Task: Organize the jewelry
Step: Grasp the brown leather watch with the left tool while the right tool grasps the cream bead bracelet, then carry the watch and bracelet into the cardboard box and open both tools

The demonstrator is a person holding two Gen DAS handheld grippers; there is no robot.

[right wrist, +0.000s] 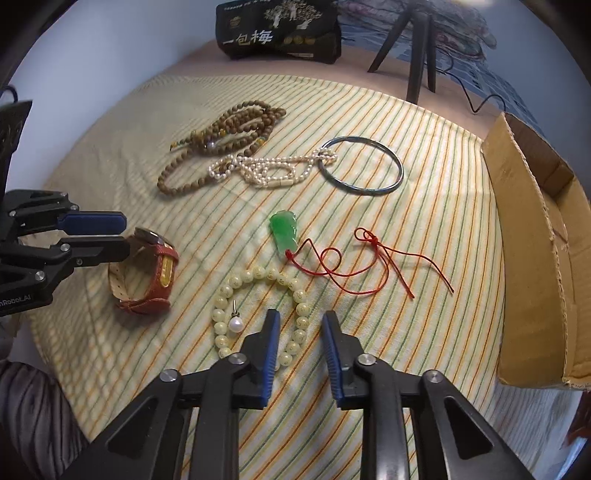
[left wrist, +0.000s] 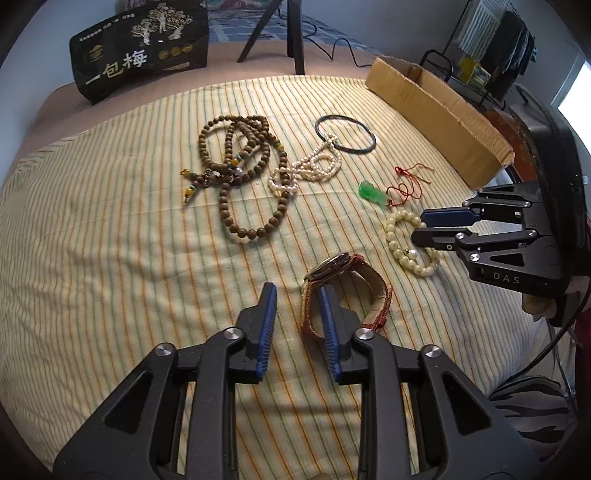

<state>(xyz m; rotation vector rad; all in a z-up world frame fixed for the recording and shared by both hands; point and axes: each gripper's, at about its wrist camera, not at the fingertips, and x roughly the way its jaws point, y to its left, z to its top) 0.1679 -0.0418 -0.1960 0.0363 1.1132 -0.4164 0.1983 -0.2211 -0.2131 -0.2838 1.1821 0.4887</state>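
Jewelry lies on a striped cloth (left wrist: 110, 240). My left gripper (left wrist: 297, 295) is open, its right finger inside the loop of a red-strap watch (left wrist: 369, 291), seen also in the right wrist view (right wrist: 162, 269). My right gripper (right wrist: 301, 321) is open, straddling one side of a cream bead bracelet (right wrist: 258, 277), which also shows in the left wrist view (left wrist: 395, 245). A pearl earring (right wrist: 235, 325) lies inside the bracelet. A green jade pendant (right wrist: 282, 229) on a red cord (right wrist: 369, 258), a dark bangle (right wrist: 364, 168), a pearl necklace (right wrist: 266, 168) and brown wooden beads (right wrist: 229, 129) lie beyond.
An open cardboard box (right wrist: 535, 258) stands along the right edge of the cloth, also in the left wrist view (left wrist: 436, 110). A black printed bag (right wrist: 277, 33) and tripod legs (right wrist: 417, 55) stand at the far end.
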